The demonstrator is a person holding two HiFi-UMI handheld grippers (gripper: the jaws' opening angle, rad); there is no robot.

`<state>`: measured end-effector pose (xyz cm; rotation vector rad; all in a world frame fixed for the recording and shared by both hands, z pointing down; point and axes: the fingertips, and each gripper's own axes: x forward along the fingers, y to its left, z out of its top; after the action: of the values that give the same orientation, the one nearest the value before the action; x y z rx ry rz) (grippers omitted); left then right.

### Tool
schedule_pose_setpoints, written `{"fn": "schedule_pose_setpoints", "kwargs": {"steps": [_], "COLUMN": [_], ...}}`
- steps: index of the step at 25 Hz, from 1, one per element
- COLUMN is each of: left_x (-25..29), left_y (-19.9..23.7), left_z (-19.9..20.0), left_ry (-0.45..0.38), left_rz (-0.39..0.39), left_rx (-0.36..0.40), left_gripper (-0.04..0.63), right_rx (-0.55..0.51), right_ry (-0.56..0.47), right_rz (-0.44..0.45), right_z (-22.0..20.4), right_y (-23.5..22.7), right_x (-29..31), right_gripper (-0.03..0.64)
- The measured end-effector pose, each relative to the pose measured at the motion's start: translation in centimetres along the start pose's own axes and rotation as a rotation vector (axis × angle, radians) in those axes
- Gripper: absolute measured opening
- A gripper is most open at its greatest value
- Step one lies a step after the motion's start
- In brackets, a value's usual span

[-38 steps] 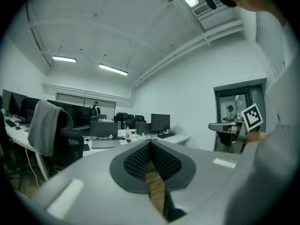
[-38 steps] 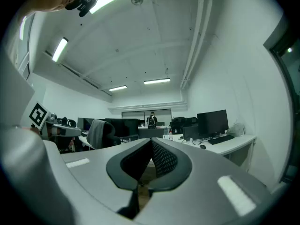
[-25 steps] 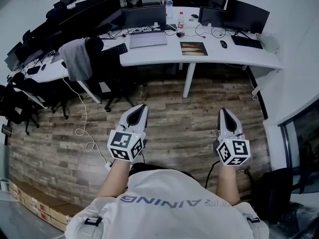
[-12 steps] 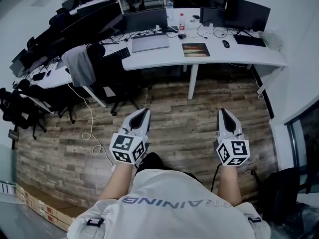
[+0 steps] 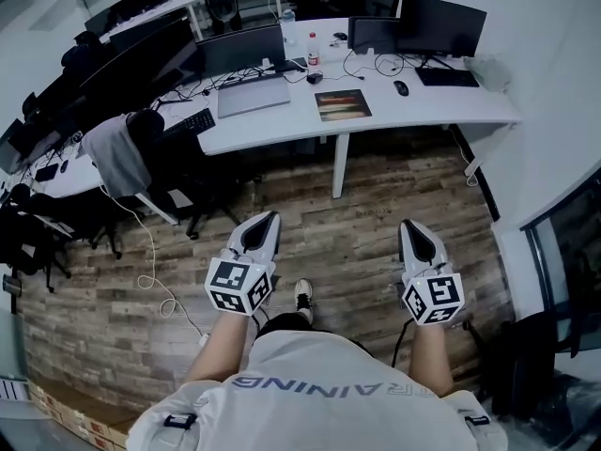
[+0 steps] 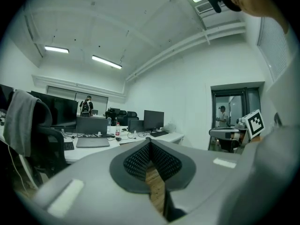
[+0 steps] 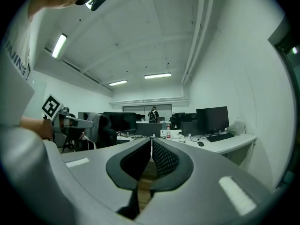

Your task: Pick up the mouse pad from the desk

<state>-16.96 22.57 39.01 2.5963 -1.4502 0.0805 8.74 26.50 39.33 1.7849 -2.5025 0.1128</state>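
Note:
The mouse pad (image 5: 343, 104), a dark rectangle with a brown and orange print, lies flat on the white desk (image 5: 404, 116) near its front edge, at the top of the head view. My left gripper (image 5: 270, 217) and right gripper (image 5: 406, 224) are held over the wooden floor, well short of the desk, both pointing toward it. Both are shut with nothing between their jaws. In the left gripper view the left gripper (image 6: 150, 143) has its tips meeting, and the pad shows as a thin strip (image 6: 132, 142). The right gripper (image 7: 151, 139) looks the same in its own view.
On the desk stand a laptop (image 5: 252, 94), monitors (image 5: 441, 24), a bottle (image 5: 313, 55), a mouse (image 5: 402, 87) and a keyboard (image 5: 448, 77). A chair draped with a grey garment (image 5: 115, 153) stands at the left. A white cable (image 5: 155, 271) trails over the floor. A person (image 7: 153, 114) stands far back.
I have stepped toward the desk: both grippers have moved forward over the floor, and a shoe now shows between them. Both stay shut.

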Motion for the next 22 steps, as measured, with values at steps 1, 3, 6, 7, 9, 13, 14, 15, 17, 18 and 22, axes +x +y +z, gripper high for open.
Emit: {"fn": "schedule_pose_setpoints", "kwargs": {"steps": [1,3,6,7,9,13,14,15,17,18,22], "left_x": [1.0,3.0,5.8,6.7,8.5,11.9,12.8,13.6,15.1,15.8,19.0], "left_y": [0.3,1.1,2.6,3.1,4.3,6.7,7.3,8.0,9.5,10.3,12.8], "left_z": [0.3,0.7,1.4,1.7,2.4,3.5,3.7,3.8,3.9,3.9,4.3], "left_ry": [0.0,-0.001,-0.003,-0.006,-0.008,-0.015,-0.016,-0.015,-0.011,-0.01,-0.009], "left_rz": [-0.008,-0.021,-0.035,-0.043,-0.057,-0.075,-0.079,-0.083,-0.091,-0.094,-0.1], "left_rx": [-0.004,-0.012,-0.026,-0.029,-0.028,-0.02,-0.015,-0.012,-0.011,-0.014,-0.024], "left_gripper": [0.0,0.0,0.0,0.0,0.0,0.0,0.0,0.0,0.0,0.0,0.0], "right_rx": [-0.004,-0.013,-0.026,-0.035,-0.048,-0.032,-0.028,-0.024,-0.021,-0.021,-0.009], "right_ry": [0.009,0.015,0.01,0.01,0.007,0.011,0.015,0.017,0.013,0.009,0.009], "right_rz": [-0.006,-0.014,0.013,0.022,0.023,0.001,-0.009,-0.021,-0.04,-0.047,-0.071], "right_z": [0.1,0.7,1.9,2.3,3.0,3.9,4.0,4.1,4.5,4.7,4.8], "right_y": [-0.5,-1.4,-1.7,-1.6,-1.7,-2.8,-3.2,-3.6,-4.1,-4.3,-5.4], "right_x": [0.7,2.2,4.8,5.7,7.7,11.8,12.9,13.9,15.9,16.9,20.3], "right_gripper": [0.014,0.011,0.006,0.006,0.006,0.006,0.006,0.006,0.006,0.006,0.006]}}
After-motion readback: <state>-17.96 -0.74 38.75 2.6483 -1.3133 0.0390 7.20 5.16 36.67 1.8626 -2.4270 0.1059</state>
